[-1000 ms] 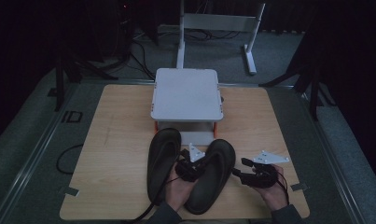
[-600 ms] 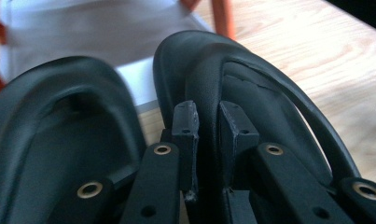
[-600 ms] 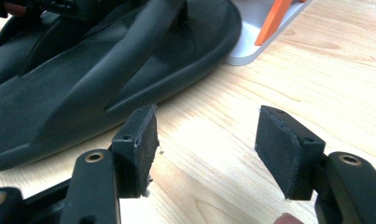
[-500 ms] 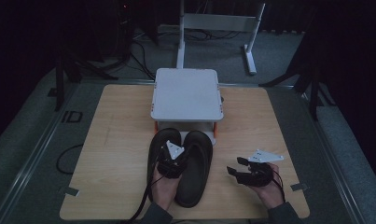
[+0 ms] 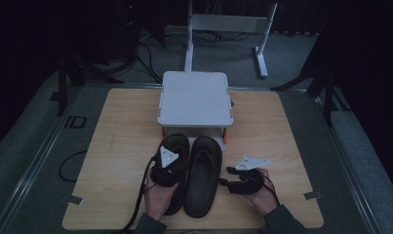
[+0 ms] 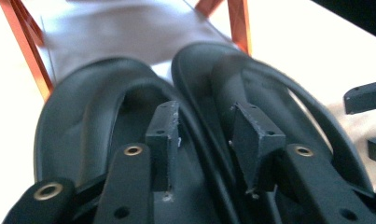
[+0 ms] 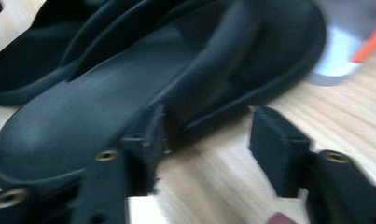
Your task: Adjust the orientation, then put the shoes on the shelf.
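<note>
Two black slippers lie side by side on the wooden table [image 5: 111,146], toes pointing to 12 o'clock, right in front of the small white shelf [image 5: 194,97] with orange legs. The left slipper [image 5: 177,146] and the right slipper [image 5: 204,175] touch along their inner edges.

The left gripper [image 5: 167,168] sits over the left slipper. Its jaws have just been opening, and they stand partly apart — one over each slipper's inner rim, pressing on nothing. The right gripper [image 5: 240,180] waits at 3 o'clock from the right slipper, just beside its outer edge. Its jaws have just been closing, but they are still a little apart, with only table between them.

The job looks like lining the pair up neatly at the shelf. To do it well, the left gripper should lift straight up so it does not drag a rim along. The right gripper should give soft little pushes at the middle of the edge — not the heel, or the slipper may spin. The toes should stay level with each other.
</note>
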Action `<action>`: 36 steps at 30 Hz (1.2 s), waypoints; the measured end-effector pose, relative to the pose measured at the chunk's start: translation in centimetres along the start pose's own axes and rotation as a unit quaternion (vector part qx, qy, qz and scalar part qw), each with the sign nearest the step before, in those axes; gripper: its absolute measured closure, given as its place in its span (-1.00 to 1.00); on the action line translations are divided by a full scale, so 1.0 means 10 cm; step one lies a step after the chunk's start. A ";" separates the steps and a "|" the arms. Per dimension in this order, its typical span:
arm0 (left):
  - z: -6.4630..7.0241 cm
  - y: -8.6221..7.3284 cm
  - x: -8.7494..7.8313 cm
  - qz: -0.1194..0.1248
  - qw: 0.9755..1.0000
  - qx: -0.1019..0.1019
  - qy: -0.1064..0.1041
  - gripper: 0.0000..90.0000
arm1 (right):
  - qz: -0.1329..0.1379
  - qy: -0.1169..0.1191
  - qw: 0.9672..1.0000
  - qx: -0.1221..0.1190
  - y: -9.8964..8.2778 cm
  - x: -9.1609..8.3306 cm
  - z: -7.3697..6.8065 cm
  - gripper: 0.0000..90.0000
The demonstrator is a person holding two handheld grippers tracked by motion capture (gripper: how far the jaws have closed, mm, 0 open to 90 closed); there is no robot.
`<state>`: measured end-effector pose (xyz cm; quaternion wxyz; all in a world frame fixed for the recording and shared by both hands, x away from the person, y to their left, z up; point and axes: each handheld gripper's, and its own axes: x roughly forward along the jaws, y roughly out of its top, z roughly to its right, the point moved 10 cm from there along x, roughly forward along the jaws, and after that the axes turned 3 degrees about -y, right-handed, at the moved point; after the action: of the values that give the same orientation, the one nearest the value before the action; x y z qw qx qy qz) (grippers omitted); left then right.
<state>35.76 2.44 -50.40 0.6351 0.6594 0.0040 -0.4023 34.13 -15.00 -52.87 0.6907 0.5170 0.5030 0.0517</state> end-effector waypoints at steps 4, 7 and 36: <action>0.00 -0.07 0.01 -0.010 1.000 -0.001 -0.012 0.49 | -0.011 0.014 1.000 -0.018 -0.01 0.07 -0.07 0.16; -0.02 -0.10 0.07 -0.015 0.999 -0.011 -0.028 0.67 | -0.008 0.028 0.999 -0.013 0.02 0.11 -0.09 0.31; 0.26 -0.32 0.06 -0.027 0.999 0.032 0.000 -0.14 | -0.004 0.046 0.999 -0.004 0.03 0.13 -0.13 0.33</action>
<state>33.15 0.57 -53.02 0.6025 0.6792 0.0089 -0.4191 33.92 -13.28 -53.42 0.6693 0.5093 0.5358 0.0744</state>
